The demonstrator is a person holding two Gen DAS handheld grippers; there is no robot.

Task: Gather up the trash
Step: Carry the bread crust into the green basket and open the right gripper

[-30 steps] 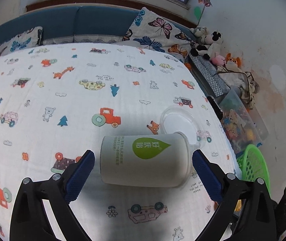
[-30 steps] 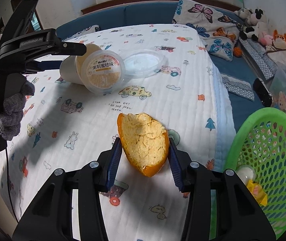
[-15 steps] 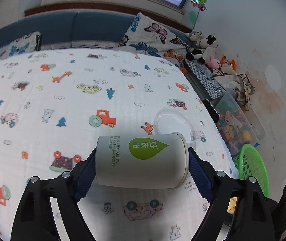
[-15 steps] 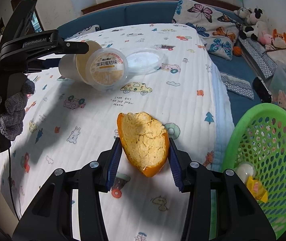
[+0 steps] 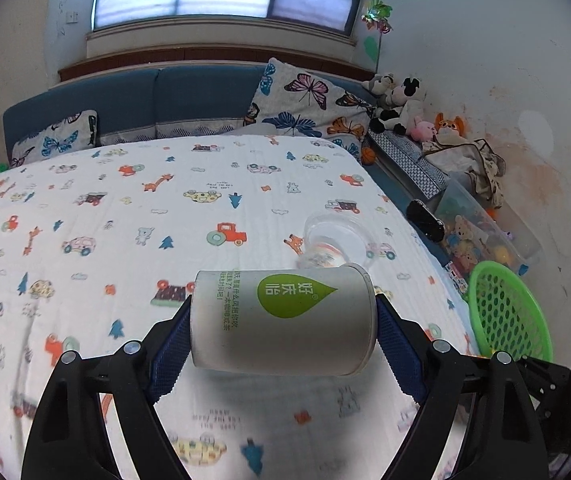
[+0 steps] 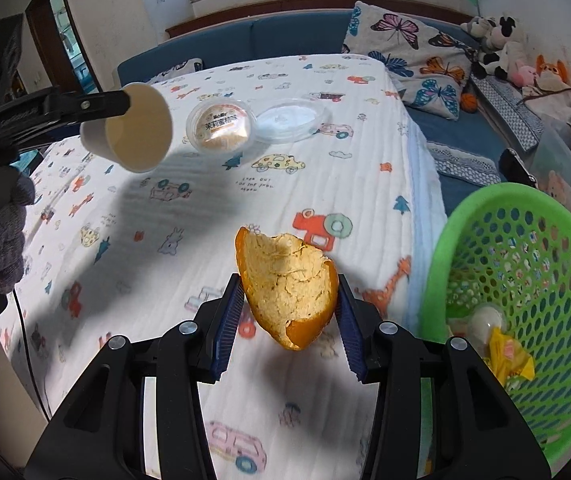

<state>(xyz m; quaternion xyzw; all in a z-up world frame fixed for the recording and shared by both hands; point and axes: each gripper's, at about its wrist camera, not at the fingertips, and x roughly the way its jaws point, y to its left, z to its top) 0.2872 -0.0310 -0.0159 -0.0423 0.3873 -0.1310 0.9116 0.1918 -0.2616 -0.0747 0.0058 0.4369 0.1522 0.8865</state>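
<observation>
While both pieces of trash are off the bed, we have neither in the basket yet. Our left gripper (image 5: 283,330) has its fingers (image 5: 167,348) set wide and pressed against the two ends of the paper cup (image 5: 281,320), which lies sideways at the lower centre of the left wrist view, clear of the bedspread (image 5: 125,208). In the right wrist view that same cup (image 6: 131,132) hangs at the upper left, its open mouth turned toward us. Our right gripper (image 6: 287,320) has its fingers (image 6: 227,318) drawn narrow on the orange peel (image 6: 287,294), held at the centre of the frame, pith side facing us, just left of the green basket (image 6: 437,256).

The basket, at the right edge, already holds a yellow wrapper (image 6: 511,356) and a pale round item we cannot name. Left on the bed, at upper centre, are the sealed pudding cup (image 6: 221,126) and the clear plastic lid (image 6: 291,118) touching it on its right. So we judge the job partly done: two items carried, two more to fetch.

A second ago the paper cup lay on the bedspread between open fingers; since then the fingers have closed on it and lifted it. The peel was already gripped then, and the basket now sits larger and nearer in the right wrist view.
</observation>
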